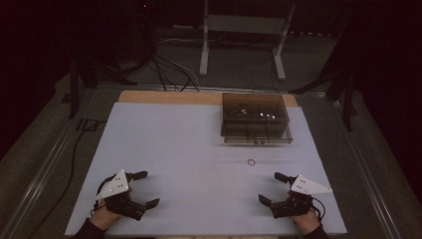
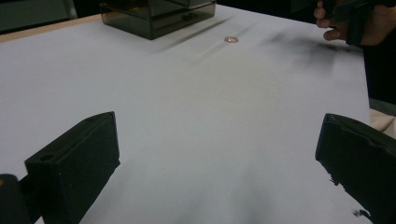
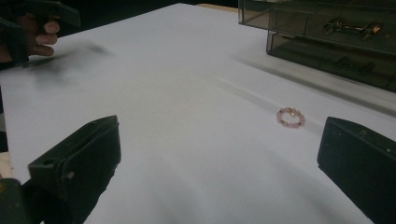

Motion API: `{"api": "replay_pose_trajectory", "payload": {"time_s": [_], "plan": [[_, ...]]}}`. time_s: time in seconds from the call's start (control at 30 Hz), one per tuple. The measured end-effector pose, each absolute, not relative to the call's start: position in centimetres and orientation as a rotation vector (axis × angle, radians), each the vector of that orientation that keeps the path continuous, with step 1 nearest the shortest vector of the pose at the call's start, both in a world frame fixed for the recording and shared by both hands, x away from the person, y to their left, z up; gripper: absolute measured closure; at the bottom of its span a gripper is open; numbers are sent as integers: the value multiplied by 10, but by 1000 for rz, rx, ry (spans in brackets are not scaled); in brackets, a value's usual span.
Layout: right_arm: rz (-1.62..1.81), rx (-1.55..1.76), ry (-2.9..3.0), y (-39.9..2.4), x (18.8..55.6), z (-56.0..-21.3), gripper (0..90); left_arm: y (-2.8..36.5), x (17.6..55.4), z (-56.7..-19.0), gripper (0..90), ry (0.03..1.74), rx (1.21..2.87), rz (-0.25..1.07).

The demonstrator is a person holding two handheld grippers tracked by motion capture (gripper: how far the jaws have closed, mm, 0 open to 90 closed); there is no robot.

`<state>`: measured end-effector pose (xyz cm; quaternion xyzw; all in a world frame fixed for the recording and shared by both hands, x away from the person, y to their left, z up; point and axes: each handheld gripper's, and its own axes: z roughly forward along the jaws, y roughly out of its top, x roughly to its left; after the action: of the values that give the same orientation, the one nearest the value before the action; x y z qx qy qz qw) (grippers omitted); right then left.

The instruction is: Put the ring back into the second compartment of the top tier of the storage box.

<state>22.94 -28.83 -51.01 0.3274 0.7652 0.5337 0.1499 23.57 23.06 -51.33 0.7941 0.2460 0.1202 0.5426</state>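
Nothing is done yet: the beaded ring (image 3: 291,116) lies untouched just in front of the smoky drawer box (image 1: 256,118). Your left gripper (image 1: 141,189) and right gripper (image 1: 273,187) gape wide, empty, well back from that box.

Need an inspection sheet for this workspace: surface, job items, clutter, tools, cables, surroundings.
Surface: white sheet over a wooden table, flat.
Job's things: pink bead ring lies flat in front of the smoky clear drawer box, apart from it; drawers look shut.
Clutter: nothing seen.
Tools: left tool and right tool both open, empty, near the front edge.
Cables: one black cable runs along the table's left side; more on the floor behind.
Surroundings: dark room, white stand legs beyond the table.
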Motion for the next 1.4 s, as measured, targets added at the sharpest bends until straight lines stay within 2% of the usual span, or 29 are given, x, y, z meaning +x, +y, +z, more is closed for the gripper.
{"api": "replay_pose_trajectory", "payload": {"time_s": [0.7, 1.4], "plan": [[1493, 970, 2198, -294, 231, -512, 0, 224, 237, -512, 8, 625, 1915, 277], [1497, 887, 2318, -278, 228, -505, 0, 223, 235, -511, 8, 617, 1922, 298]]}}
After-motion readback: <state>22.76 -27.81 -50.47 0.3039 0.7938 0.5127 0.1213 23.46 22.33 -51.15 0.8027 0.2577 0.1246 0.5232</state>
